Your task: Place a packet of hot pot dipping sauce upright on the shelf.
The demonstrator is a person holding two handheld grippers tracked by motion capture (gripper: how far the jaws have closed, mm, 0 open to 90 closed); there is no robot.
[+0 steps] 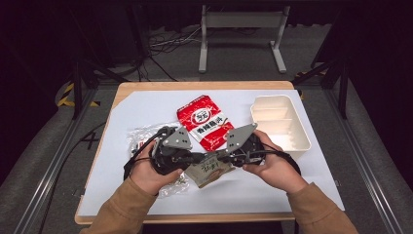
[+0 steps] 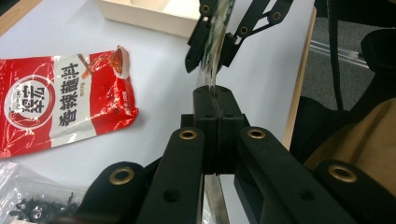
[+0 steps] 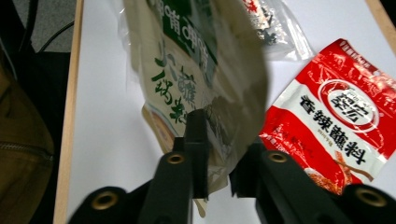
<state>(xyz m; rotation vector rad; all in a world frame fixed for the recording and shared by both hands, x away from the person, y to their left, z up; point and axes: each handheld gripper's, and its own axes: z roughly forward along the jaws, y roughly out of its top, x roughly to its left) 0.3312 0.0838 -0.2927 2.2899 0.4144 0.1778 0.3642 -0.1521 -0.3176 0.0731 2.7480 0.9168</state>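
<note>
A beige sachet with green print (image 1: pixel 210 171) hangs just above the table between both grippers. My left gripper (image 1: pixel 197 158) is shut on one edge of it; in the left gripper view its jaws (image 2: pixel 217 100) meet on the thin sachet edge (image 2: pixel 213 74). My right gripper (image 1: pixel 220 157) faces it from the other side, and its jaws (image 3: pixel 219 149) press on the sachet (image 3: pixel 201 70) from both sides. That same right gripper (image 2: pixel 215 42) is seen pinching the sachet in the left gripper view. A person's hands hold both tools.
A red and white sauce packet (image 1: pixel 204 122) (image 2: pixel 65 102) (image 3: pixel 331 112) lies flat behind the grippers. A clear bag of dark bits (image 1: pixel 141 139) (image 2: pixel 28 200) (image 3: pixel 275 23) lies at the left. A white divided tray (image 1: pixel 280 122) (image 2: pixel 149 14) stands at the right on the white sheet.
</note>
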